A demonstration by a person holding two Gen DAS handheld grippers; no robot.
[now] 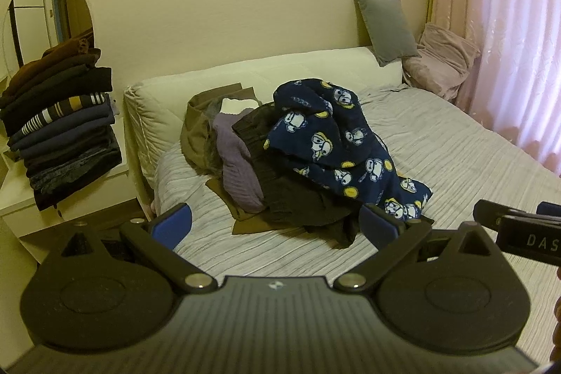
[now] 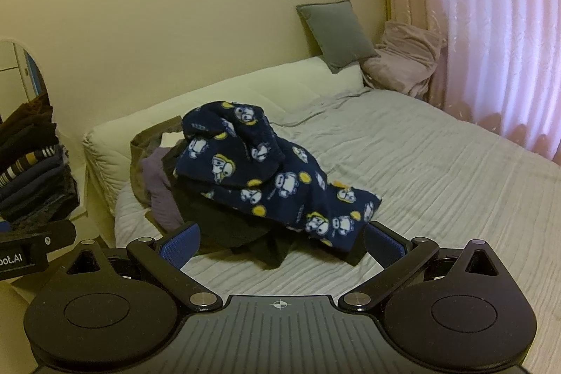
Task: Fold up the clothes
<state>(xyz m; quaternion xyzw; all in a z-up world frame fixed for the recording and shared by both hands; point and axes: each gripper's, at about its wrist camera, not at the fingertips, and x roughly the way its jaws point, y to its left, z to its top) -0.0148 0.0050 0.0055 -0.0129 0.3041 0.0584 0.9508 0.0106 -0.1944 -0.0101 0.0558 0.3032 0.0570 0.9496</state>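
Two grippers up, both hovering short of the pile, nothing held: left gripper (image 1: 275,225) has jaws spread wide, right gripper (image 2: 280,242) the same. The right unit's body shows at the right edge of the left wrist view, so they sit side by side. Clothes pile (image 1: 280,156) sits on the bed (image 1: 455,146), on its left half near the white headboard cushion (image 1: 245,72). On top is a navy fleece with cartoon print (image 2: 266,170), long axis running diagonally from the headboard side down toward the grippers, low end nearest the right gripper. Under it is a black garment (image 1: 298,198), a purple knit (image 1: 235,163) on the left flank, and an olive-brown piece (image 1: 196,125) at the back; something white peeks out behind, can't tell what. Around: grey pillow (image 1: 385,27) leaning on the wall, pink pillow (image 1: 441,58) beside it in the corner, pink curtain (image 1: 508,41) along the right. Left of the bed is a stack of folded dark clothes (image 1: 63,125) on a white nightstand (image 1: 21,209), oval mirror (image 1: 49,13) behind it. Bed surface between jaws and pile is bare striped cover.
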